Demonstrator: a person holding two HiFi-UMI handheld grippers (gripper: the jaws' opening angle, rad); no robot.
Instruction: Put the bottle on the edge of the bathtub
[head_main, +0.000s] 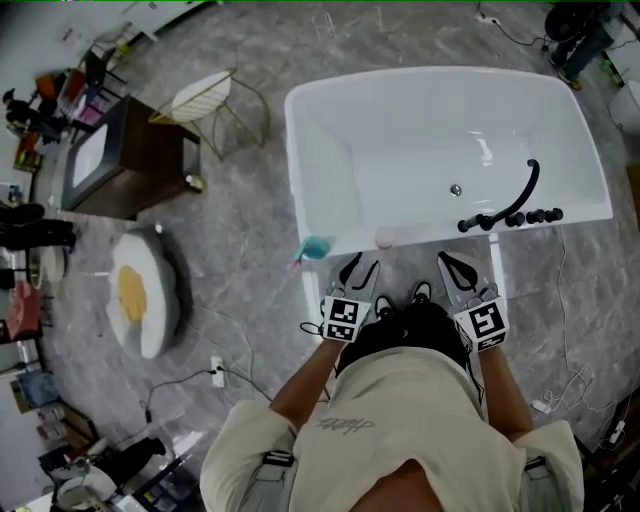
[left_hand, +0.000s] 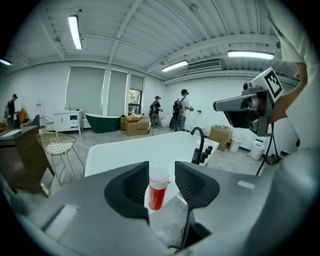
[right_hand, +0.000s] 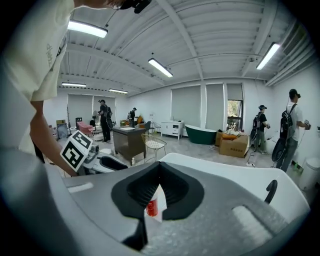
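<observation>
The left gripper (left_hand: 161, 166) has its jaws apart, with nothing clamped between them. In the left gripper view the bottle (left_hand: 156, 191), red with a pale cap, shows in the gap between the jaws. It stands upright, but out past the tips rather than between the pads. The gap looks wider than the bottle, though its left side lines up with the left jaw in that view.

The right gripper (right_hand: 160, 166) has its jaws together, tips meeting, and it holds nothing. The same bottle shows through the small opening below the tips, again well ahead of them.

From the head view, both grippers are held close to the person's body, just short of the near edge of the bathtub (head_main: 425, 236). The bottle sits on that edge, ahead of the jaws and between the two grippers, somewhat closer to the left one. Farther along the edge, off to the left of the left jaws, lies a small teal thing (head_main: 315, 247) that I cannot identify. To the right of the right jaws, a black faucet (head_main: 522, 198) rises from the rim.

As a judgement, the task looks essentially done. The bottle stands on the bathtub edge, upright, with neither gripper touching it. What may be left is only to draw the open left jaws clear without knocking it, since it stands close to the lip and would tip easily.
</observation>
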